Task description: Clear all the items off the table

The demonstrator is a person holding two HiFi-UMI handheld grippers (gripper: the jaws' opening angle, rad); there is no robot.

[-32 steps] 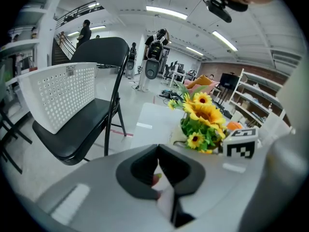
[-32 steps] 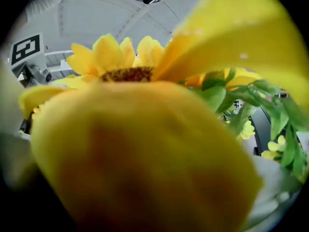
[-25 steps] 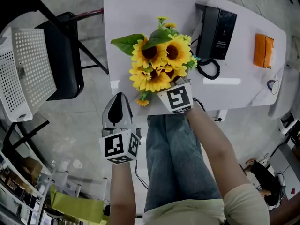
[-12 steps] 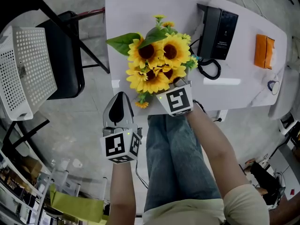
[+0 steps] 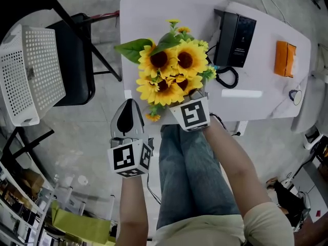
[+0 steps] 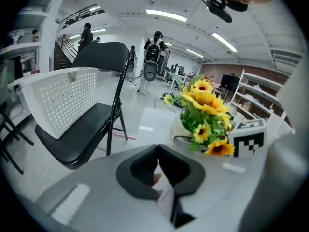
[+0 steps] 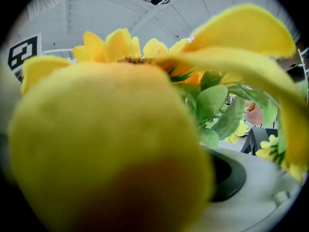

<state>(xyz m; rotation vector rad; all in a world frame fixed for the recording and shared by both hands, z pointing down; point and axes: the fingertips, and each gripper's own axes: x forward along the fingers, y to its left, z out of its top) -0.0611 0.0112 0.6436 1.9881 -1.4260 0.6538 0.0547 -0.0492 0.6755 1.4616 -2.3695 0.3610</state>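
Note:
A bunch of yellow sunflowers (image 5: pixel 169 68) with green leaves hangs over the near left part of the white table (image 5: pixel 266 101). My right gripper (image 5: pixel 192 95) reaches in under the blooms and is shut on the bunch; its jaws are hidden by petals. In the right gripper view a blurred sunflower (image 7: pixel 106 144) fills the picture. From the left gripper view the bunch shows a white base (image 6: pixel 181 132). My left gripper (image 5: pixel 128 105) is shut over the floor, just left of the table's near corner. A thin white sliver shows between its pads (image 6: pixel 164 187).
A black desk phone (image 5: pixel 234 32) with a coiled cord lies right of the flowers. An orange packet (image 5: pixel 284 58) sits near the table's right end. Left of the table a white perforated basket (image 5: pixel 31 70) rests on a black folding chair (image 5: pixel 77 60). People stand far off in the hall.
The sunflower bunch and my right gripper have risen a little and shifted toward the table's left edge. My left gripper has stayed shut and kept almost in place.

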